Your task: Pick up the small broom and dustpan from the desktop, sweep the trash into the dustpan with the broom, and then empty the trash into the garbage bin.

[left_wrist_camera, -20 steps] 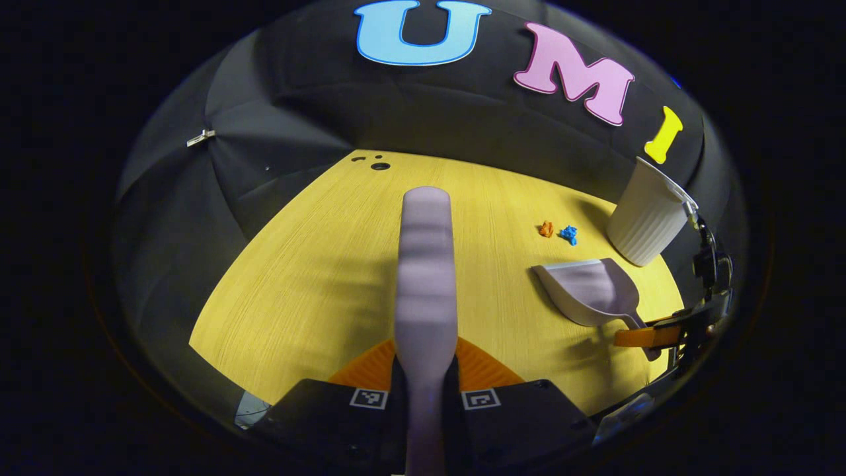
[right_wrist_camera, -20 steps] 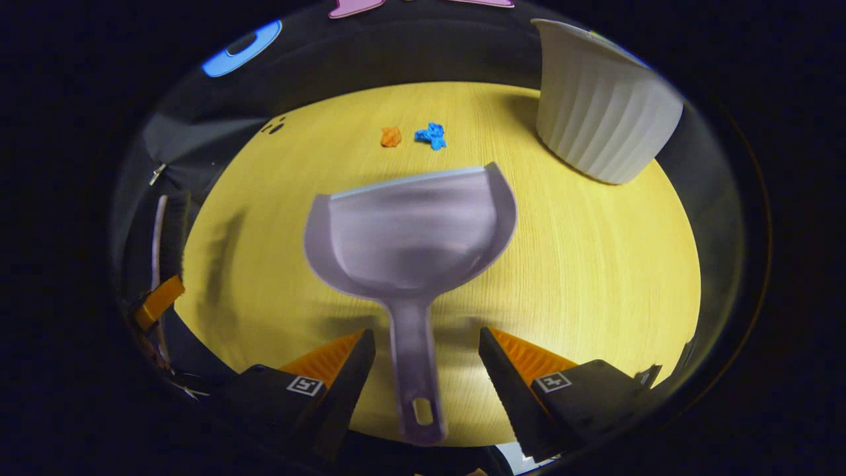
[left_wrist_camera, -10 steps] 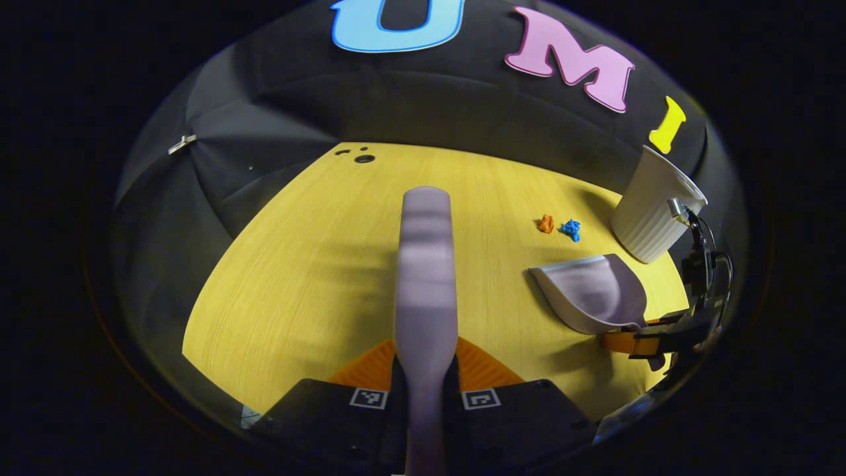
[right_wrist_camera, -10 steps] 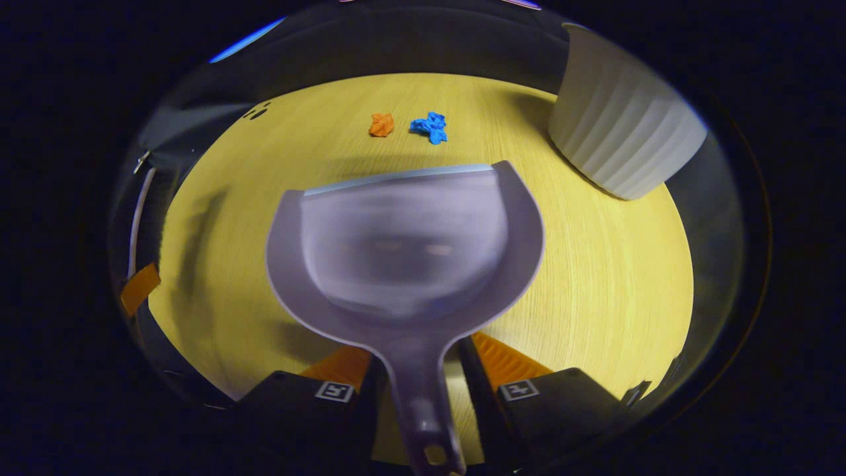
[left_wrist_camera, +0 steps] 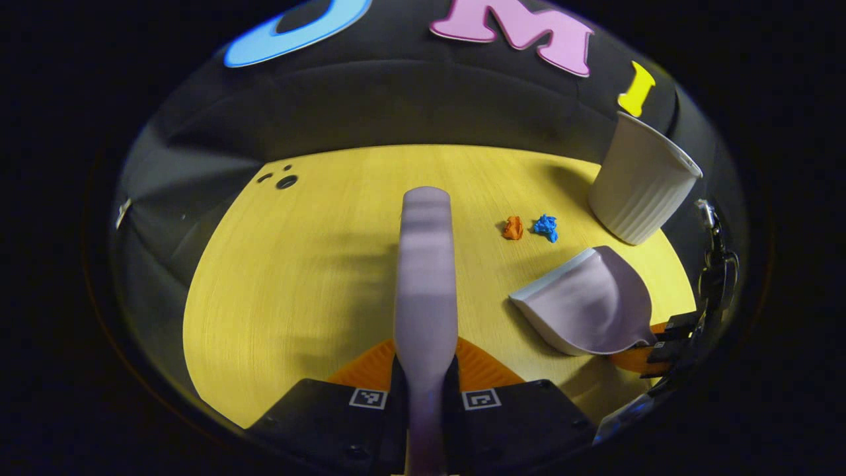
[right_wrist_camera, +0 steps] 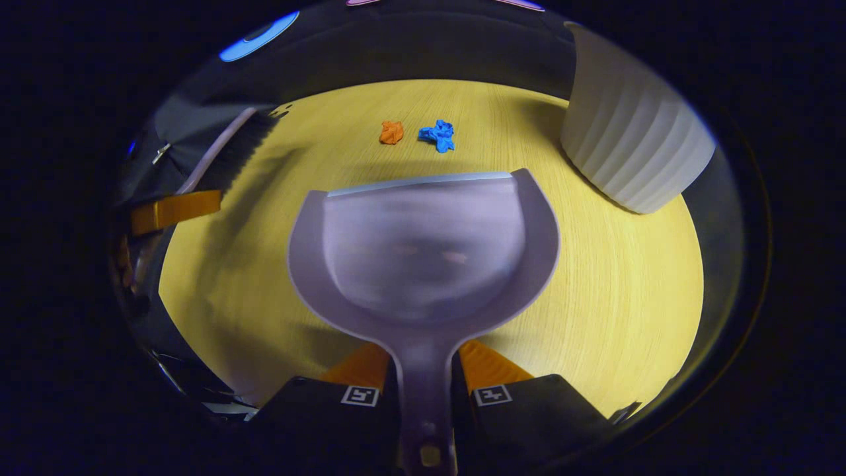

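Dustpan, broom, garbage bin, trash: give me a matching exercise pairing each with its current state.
Things:
1 dustpan
2 broom
3 garbage bin
4 trash

States:
A lying loose on the desktop, beyond the pan's front edge
B handle clamped in the right gripper
C standing upright at the far right
D clamped in the left gripper

Pairs: 1-B, 2-D, 3-C, 4-A

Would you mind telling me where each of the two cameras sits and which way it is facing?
Left gripper view: rides the left gripper, looking along the lilac plastic broom over the yellow wooden desktop; jaws clamp the broom.
Right gripper view: rides the right gripper, facing the lilac plastic dustpan clamped by its handle.
Shared: orange paper scrap, blue paper scrap, white ribbed garbage bin.
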A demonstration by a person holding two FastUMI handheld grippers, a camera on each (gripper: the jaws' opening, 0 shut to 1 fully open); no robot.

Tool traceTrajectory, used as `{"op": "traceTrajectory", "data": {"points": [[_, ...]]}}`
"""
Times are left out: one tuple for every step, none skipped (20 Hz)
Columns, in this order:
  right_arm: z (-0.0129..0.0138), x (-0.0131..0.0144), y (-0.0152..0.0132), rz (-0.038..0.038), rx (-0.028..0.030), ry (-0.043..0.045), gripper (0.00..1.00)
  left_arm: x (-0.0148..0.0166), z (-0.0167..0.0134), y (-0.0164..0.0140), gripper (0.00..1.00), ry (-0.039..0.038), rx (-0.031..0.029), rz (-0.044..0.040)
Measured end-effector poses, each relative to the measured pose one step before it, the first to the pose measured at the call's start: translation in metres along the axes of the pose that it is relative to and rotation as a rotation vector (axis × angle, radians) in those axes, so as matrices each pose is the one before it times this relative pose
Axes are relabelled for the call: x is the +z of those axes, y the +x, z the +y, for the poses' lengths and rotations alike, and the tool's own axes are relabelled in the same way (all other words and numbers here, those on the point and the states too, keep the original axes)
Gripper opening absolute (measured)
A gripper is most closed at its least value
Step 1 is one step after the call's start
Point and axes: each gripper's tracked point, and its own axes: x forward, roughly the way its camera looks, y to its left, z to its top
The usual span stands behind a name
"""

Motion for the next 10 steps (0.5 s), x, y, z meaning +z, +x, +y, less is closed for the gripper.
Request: {"op": "traceTrajectory", "data": {"points": [[-0.00422, -0.00072, -0.00215, -0.00057, 0.0032, -0.01163, 0.37, 0.00912, -0.00147, 0.01022, 0.27, 0.02211, -0.00729, 0.00906], [-0.00549, -0.00067, -0.00275, 0.00008, -0.00043, -0.02003, 0.37, 0.0108, -0.00408, 0.01141, 0.27, 0.00817, -0.01587, 0.00298], [-0.00682, -0.00343, -0.00341, 0.00374, -0.00239, -0.02263, 0.41, 0.01, -0.00606, 0.0114, 0.25, 0.00806, -0.01976, 0.00822], [-0.00741, -0.00353, -0.00544, 0.00404, -0.00377, -0.01548, 0.37, 0.00755, -0.00446, 0.00916, 0.25, 0.0246, -0.01116, 0.01056], [-0.00615, -0.00416, -0.00453, 0.00539, -0.00322, -0.01034, 0.37, 0.01102, -0.00076, 0.00983, 0.27, 0.03564, -0.00379, 0.00336], [-0.00655, -0.00424, -0.00499, 0.00907, -0.00238, -0.00992, 0.37, 0.01006, -0.00152, 0.01165, 0.27, 0.04127, -0.00757, 0.00419], [-0.00613, -0.00245, -0.00443, 0.00377, -0.00199, -0.01194, 0.37, 0.01077, -0.00223, 0.01158, 0.27, 0.04258, -0.01026, 0.00252], [-0.00566, -0.00156, -0.00272, 0.00149, -0.00142, -0.01534, 0.37, 0.00827, -0.00225, 0.01049, 0.27, 0.04585, -0.01275, 0.00976], [-0.00422, -0.00163, -0.00323, 0.00408, 0.00311, -0.00937, 0.37, 0.00906, -0.00094, 0.00906, 0.27, 0.05857, -0.00942, 0.00987], [-0.00308, -0.00068, -0.00306, 0.00189, 0.00628, -0.00404, 0.41, 0.00758, 0.00128, 0.00799, 0.27, 0.06994, -0.00106, 0.00367]]}}
